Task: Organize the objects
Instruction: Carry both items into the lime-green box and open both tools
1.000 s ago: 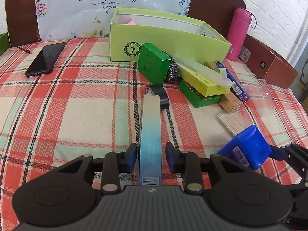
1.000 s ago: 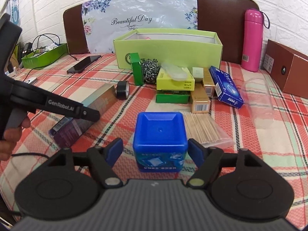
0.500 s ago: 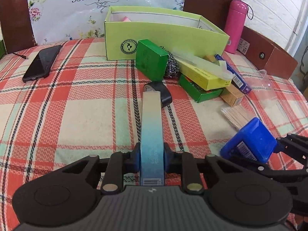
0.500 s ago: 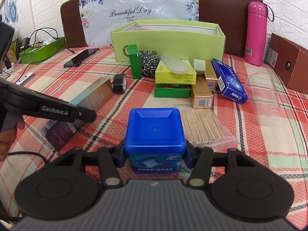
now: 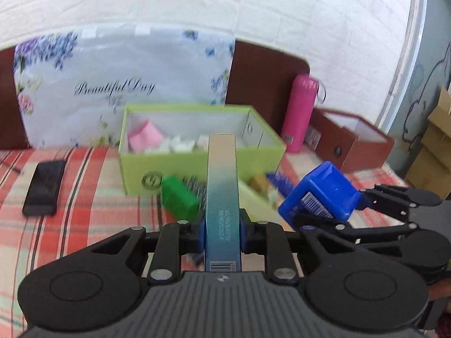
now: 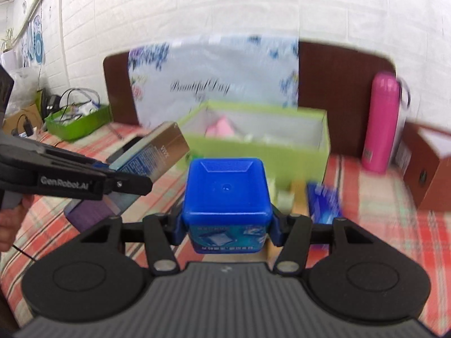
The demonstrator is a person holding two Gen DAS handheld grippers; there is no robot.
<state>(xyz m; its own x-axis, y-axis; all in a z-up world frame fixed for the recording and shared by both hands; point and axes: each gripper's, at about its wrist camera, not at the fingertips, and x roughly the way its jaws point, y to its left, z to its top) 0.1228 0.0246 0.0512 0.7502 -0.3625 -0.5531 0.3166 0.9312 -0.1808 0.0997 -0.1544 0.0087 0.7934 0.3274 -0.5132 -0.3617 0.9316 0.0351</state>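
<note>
My left gripper [image 5: 221, 232] is shut on a long blue-to-tan box [image 5: 222, 191] and holds it in the air, pointing at the open lime-green box [image 5: 197, 166]. My right gripper [image 6: 225, 225] is shut on a blue square tub [image 6: 225, 194], lifted above the table. The tub also shows in the left wrist view [image 5: 321, 193], right of the long box. The long box shows in the right wrist view [image 6: 153, 152] at the left. The green box [image 6: 262, 152] lies ahead and holds pink and white items.
A green block [image 5: 179, 197], a blue carton [image 6: 324, 202] and other small boxes lie in front of the green box. A black phone [image 5: 43, 187] is at the left. A pink bottle [image 6: 380, 121] and a brown box [image 5: 349, 140] stand at the right. A green tray [image 6: 76, 121] sits far left.
Both grippers closed on their objects and lifted them off the checked cloth, moving forward toward the lime-green box. The views are now motion-blurred.
</note>
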